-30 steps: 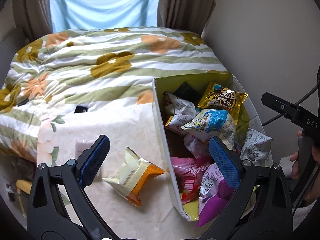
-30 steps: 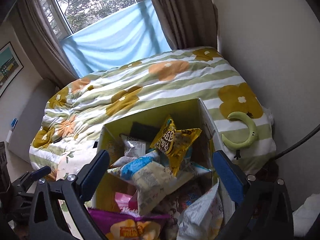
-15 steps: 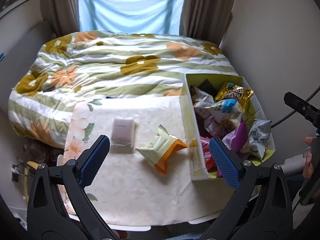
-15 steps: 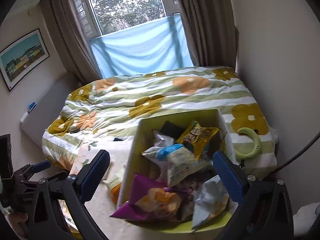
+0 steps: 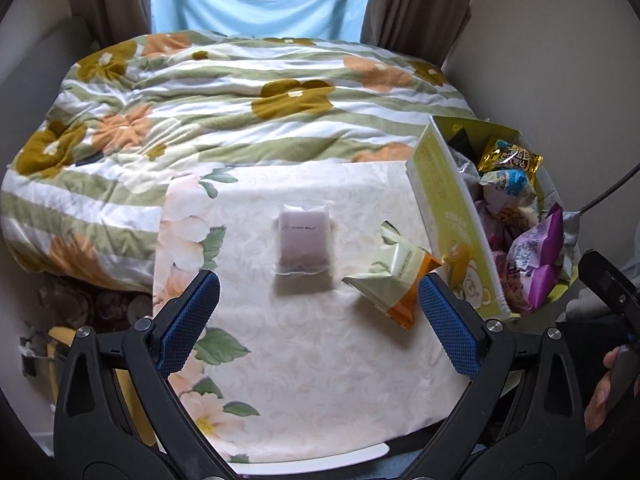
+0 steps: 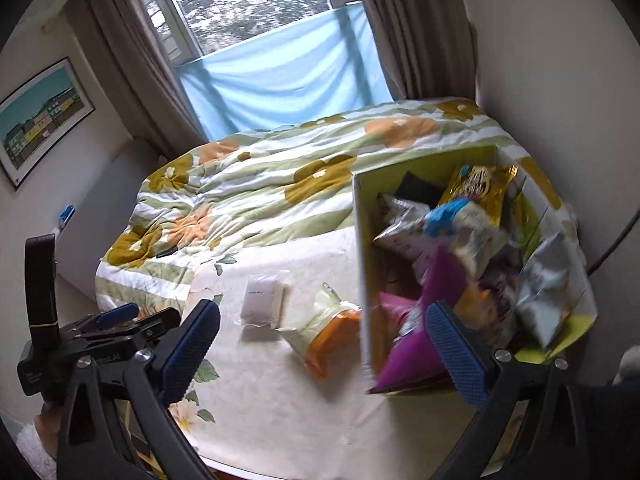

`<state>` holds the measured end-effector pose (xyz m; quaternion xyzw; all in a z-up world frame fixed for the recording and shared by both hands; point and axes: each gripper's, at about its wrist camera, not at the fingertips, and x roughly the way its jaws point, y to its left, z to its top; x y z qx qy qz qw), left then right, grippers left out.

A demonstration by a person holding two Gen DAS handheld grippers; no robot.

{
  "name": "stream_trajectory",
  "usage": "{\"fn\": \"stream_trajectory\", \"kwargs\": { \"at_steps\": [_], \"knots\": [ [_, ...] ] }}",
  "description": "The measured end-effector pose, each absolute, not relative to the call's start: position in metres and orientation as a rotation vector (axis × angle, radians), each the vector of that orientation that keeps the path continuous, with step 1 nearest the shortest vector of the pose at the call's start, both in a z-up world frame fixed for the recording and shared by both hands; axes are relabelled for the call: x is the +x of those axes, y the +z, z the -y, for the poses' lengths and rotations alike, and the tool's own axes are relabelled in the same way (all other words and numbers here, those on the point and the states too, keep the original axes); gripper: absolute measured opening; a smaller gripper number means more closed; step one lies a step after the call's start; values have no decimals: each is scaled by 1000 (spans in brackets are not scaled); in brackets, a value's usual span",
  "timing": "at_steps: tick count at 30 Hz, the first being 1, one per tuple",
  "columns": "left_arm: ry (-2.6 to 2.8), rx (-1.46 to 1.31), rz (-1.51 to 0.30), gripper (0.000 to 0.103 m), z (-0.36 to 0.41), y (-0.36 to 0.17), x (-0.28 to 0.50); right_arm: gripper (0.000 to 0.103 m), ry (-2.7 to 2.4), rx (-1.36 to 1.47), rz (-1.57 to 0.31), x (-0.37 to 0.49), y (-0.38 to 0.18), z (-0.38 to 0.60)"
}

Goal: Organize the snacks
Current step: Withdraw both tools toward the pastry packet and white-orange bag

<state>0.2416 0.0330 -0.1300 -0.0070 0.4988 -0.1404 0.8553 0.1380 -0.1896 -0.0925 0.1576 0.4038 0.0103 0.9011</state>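
Observation:
A pale clear-wrapped packet and a cream-and-orange snack pouch lie on the floral tablecloth. To their right stands a yellow-green cardboard box heaped with snack bags: a purple one, a gold one, and silver ones. My left gripper hangs open and empty just short of the two loose snacks. Over the box's near corner my right gripper is open, holding nothing.
A bed with a green-striped flowered quilt lies just behind the table. A wall runs close along the box's right side. The other gripper's body shows at the left of the right wrist view. A hand shows low right.
Both grippers have drawn back and shifted left, away from the box. The table with the two loose snacks now fills the left wrist view. Both stayed open.

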Motion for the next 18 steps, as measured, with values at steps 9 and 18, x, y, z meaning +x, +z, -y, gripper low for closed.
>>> {"fn": "stream_trajectory", "kwargs": {
  "at_steps": [9, 18],
  "knots": [
    [-427, 15, -1149, 99, -48, -182, 306, 103, -160, 414, -837, 145, -130, 126],
    [-531, 65, -1224, 99, -19, -249, 354, 103, -344, 473, -861, 161, -190, 113]
  ]
}}
